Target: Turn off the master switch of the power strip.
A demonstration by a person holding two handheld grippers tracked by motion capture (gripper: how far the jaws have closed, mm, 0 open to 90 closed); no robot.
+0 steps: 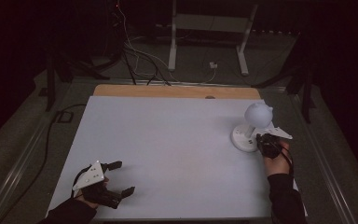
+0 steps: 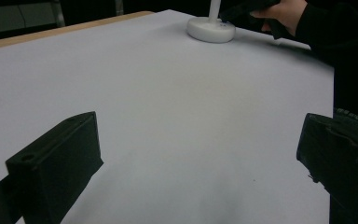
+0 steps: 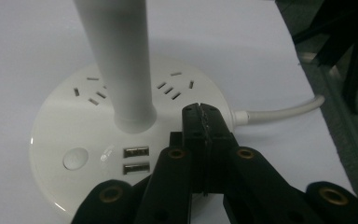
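My right claw pressed shut over the desk lamp's base, my left idling wide apart.

My right gripper [image 3: 200,112] has its jaws closed flat together with nothing between them, tips hovering over or touching the round white lamp base [image 3: 74,135] just beside the stem [image 3: 121,60]; I judge I'm using the closed tips as a poking finger, perhaps for the round button [image 3: 76,157] near the two USB ports [image 3: 136,159], though I cannot tell whether they actually make contact. The lamp [image 1: 251,126] stands at the far right of the white table [image 1: 168,140], its cord [image 3: 279,111] running off the edge. My left gripper [image 1: 116,179] rests at the near left corner, jaws spread and empty, well apart from the lamp, likely just kept out of the way. The globe head [image 1: 258,113] is cut off in my right gripper view, and the dim light blurs the socket markings.
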